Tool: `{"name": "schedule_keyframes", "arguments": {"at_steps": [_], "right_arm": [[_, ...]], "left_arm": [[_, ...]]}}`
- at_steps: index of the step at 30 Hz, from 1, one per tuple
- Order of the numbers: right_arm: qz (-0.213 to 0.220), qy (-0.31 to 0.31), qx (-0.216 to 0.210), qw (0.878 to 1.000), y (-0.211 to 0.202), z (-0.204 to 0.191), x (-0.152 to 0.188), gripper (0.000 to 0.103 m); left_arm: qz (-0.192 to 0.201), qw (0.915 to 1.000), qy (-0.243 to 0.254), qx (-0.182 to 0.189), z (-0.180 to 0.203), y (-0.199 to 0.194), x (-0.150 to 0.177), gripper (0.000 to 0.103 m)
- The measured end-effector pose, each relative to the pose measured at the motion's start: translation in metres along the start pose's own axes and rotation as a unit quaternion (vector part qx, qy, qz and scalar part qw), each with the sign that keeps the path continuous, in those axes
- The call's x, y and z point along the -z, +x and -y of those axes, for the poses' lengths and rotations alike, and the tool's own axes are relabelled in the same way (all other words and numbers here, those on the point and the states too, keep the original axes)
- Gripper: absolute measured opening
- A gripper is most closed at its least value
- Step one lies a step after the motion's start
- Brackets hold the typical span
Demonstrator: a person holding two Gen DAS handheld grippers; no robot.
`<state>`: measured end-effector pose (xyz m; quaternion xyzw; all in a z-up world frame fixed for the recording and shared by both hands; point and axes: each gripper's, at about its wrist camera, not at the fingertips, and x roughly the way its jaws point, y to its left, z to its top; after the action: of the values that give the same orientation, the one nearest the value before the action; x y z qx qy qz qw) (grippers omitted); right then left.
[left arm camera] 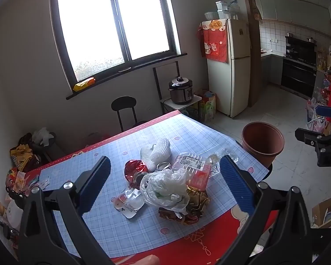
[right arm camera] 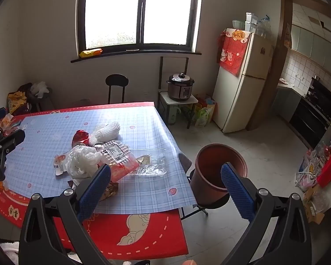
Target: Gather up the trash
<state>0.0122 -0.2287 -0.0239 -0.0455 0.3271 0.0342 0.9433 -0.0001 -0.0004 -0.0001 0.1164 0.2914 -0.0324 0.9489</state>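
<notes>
A pile of trash lies on the table (left arm camera: 112, 229): a crumpled clear plastic bag (left arm camera: 167, 187) (right arm camera: 82, 160), a white foam net (left arm camera: 160, 152) (right arm camera: 106, 130), red foil (left arm camera: 134, 169) (right arm camera: 80, 137), a labelled clear tray (left arm camera: 194, 165) (right arm camera: 119, 154), a clear lid (right arm camera: 152, 161), gold-brown wrappers (left arm camera: 192, 205) and a white sachet (left arm camera: 128, 203). A brown bin (left arm camera: 262, 143) (right arm camera: 216, 170) stands on a stool beside the table's right edge. My left gripper (left arm camera: 165, 183) is open above the pile, holding nothing. My right gripper (right arm camera: 165, 183) is open and empty, over the table's right front corner.
A black stool (left arm camera: 123, 105) (right arm camera: 117, 81) stands behind the table. A pressure cooker (left arm camera: 180, 90) (right arm camera: 180, 86) sits on a small stand by the fridge (left arm camera: 228, 66) (right arm camera: 242, 84). Bags clutter the floor at left (left arm camera: 22, 154) and right (right arm camera: 309, 172).
</notes>
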Motion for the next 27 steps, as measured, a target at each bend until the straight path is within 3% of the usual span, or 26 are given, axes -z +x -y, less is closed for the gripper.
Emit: {"name": "schedule_keyframes", "arguments": {"at_steps": [14,27], "right_arm": [[0.0,-0.002,0.003,1.0,-0.001,0.007,-0.005,0.098],[0.005,-0.001,0.012,1.0,-0.006,0.004,-0.001,0.098]], "left_arm": [[0.005,1.0,-0.006,0.001,0.011,0.001,-0.014,0.098],[0.019,0.9997,-0.011,0.012,-0.003,-0.008,-0.011,0.098]]}}
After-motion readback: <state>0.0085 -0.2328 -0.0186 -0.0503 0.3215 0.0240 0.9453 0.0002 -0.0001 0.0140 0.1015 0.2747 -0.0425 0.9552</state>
